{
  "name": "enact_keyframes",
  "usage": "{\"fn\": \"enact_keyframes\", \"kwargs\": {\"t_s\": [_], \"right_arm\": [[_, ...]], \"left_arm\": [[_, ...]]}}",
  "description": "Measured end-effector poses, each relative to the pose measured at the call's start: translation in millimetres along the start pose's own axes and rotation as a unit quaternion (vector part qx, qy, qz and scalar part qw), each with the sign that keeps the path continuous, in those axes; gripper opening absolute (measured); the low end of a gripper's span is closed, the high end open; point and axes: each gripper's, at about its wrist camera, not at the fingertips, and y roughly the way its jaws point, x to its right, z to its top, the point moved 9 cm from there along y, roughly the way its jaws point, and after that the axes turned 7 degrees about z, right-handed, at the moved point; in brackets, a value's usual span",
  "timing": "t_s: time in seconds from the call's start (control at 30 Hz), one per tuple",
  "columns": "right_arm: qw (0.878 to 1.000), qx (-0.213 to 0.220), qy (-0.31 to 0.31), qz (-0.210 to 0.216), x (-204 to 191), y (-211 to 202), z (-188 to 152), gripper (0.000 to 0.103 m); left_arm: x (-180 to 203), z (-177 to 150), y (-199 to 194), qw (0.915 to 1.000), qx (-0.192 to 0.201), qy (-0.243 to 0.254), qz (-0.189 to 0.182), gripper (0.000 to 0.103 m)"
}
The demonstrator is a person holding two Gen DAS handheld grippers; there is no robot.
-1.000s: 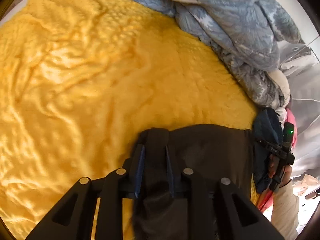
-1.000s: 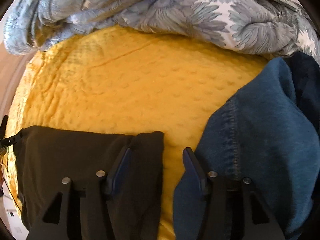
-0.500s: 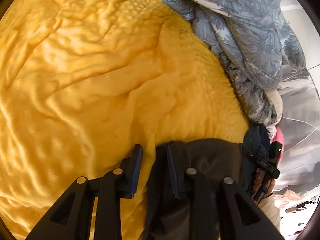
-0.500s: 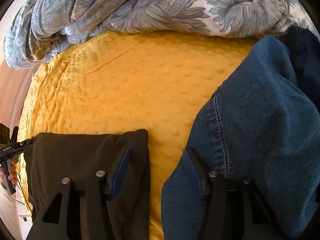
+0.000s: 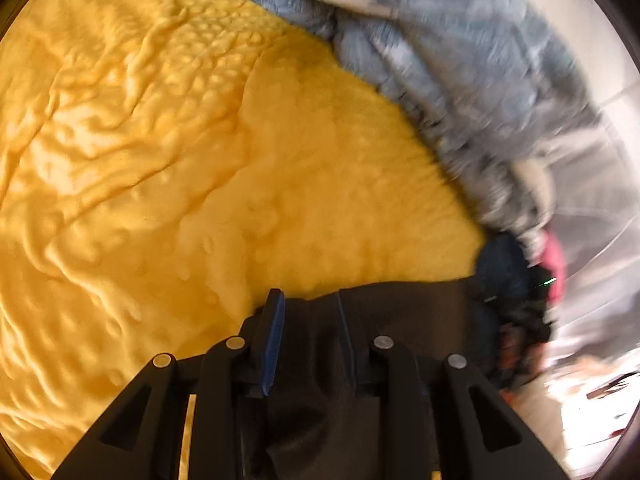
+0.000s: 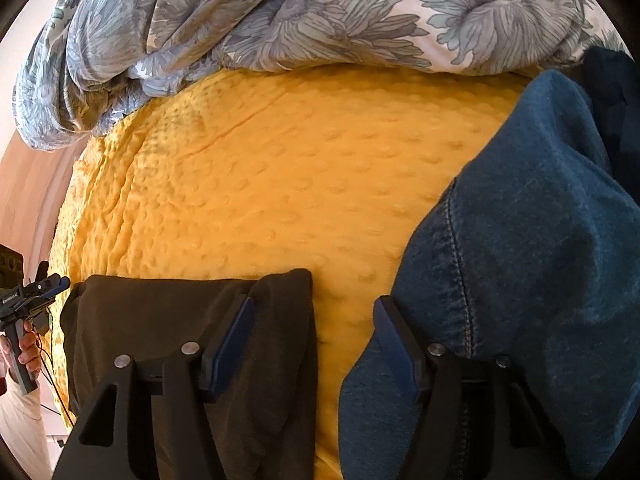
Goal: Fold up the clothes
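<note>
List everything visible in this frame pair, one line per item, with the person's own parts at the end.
dark garment: one, dark brown, folded, lying on the blanket at the near edge.
jeans: one, blue denim, heaped on the blanket right of the dark garment.
blanket: one, yellow, dimpled, covering the bed.
duvet: one, grey-blue floral on white, bunched along the far side.
left tool: one, black with blue pads, open over the dark garment's end.
right tool: one, black with blue pads, open between dark garment and jeans.

Yellow blanket [image 6: 280, 184] — dark garment [image 6: 160, 320], jeans [image 6: 520, 280], quilt [image 6: 320, 12].
</note>
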Motion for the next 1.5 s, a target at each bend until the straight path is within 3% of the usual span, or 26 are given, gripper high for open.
{"fn": "enact_keyframes", "kwargs": {"t_s": [0.17, 0.3, 0.43, 0.7, 0.83, 1.0, 1.23, 1.27, 1.3, 1.33, 1.37, 1.5], "right_arm": [[1.000, -0.012, -0.024, -0.015, -2, 4, -3, 0.066], [1.000, -0.015, -0.026, -0.005, -3, 6, -2, 0.070], [0.999, -0.024, -0.032, 0.009, -8, 11, -5, 0.072], [0.998, -0.021, -0.005, 0.053, -11, 11, -3, 0.077], [0.997, -0.022, 0.035, 0.069, -8, 12, 4, 0.079], [0.996, -0.034, 0.011, 0.081, -23, 11, -4, 0.079], [0.997, -0.058, -0.021, 0.043, -29, 24, -14, 0.079], [0.996, -0.062, -0.020, 0.053, -33, 24, -15, 0.071], [0.995, -0.070, -0.020, 0.071, -38, 25, -17, 0.052], [0.993, -0.079, -0.018, 0.083, -42, 27, -19, 0.044], [0.992, -0.092, -0.015, 0.087, -45, 31, -22, 0.039], [0.991, -0.100, -0.003, 0.090, -46, 37, -25, 0.039]], "left_arm": [[-18, 4, 6, 0.9980, -0.005, 0.030, 0.056, 0.029], [-21, 6, 8, 0.9983, -0.018, 0.037, 0.042, 0.029], [-12, 1, 13, 0.9981, -0.041, 0.042, -0.019, 0.029], [-2, 0, 14, 0.9961, -0.038, 0.026, -0.076, 0.036], [1, -2, 18, 0.9964, -0.044, 0.036, -0.063, 0.037], [7, -10, 16, 0.9947, -0.045, 0.058, -0.071, 0.044], [8, -9, 22, 0.9953, -0.050, 0.051, -0.066, 0.045], [9, -9, 23, 0.9952, -0.051, 0.049, -0.067, 0.046], [9, -8, 23, 0.9951, -0.052, 0.047, -0.069, 0.047], [9, -8, 22, 0.9950, -0.052, 0.045, -0.073, 0.047], [9, -8, 22, 0.9950, -0.053, 0.043, -0.074, 0.047], [10, -9, 23, 0.9948, -0.057, 0.045, -0.071, 0.049]]}}
